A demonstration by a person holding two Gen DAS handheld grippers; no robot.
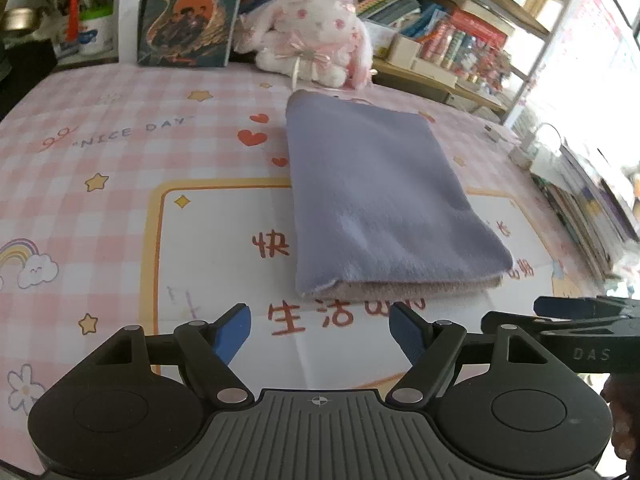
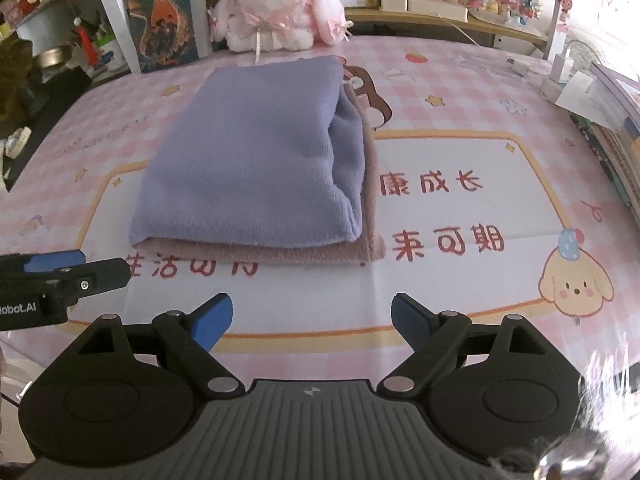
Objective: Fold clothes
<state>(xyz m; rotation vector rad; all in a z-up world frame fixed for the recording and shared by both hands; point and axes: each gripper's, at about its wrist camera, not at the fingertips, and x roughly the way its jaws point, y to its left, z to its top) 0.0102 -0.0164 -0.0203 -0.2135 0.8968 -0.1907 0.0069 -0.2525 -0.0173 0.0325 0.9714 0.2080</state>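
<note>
the left gripper sat at the bottom centre of its own view with its blue-padded jaws spread wide and nothing between them. the right gripper stood the same way at the bottom of its view, jaws wide apart and empty. the folded cloth, lavender on top with a pinkish layer under it, lay flat in the middle of the frame on the pink checked table cover, just beyond both sets of fingertips and not touching them. a white and pink plush rabbit sat at the upper centre behind the cloth, and a dark book leaned upright at the upper left.
</note>
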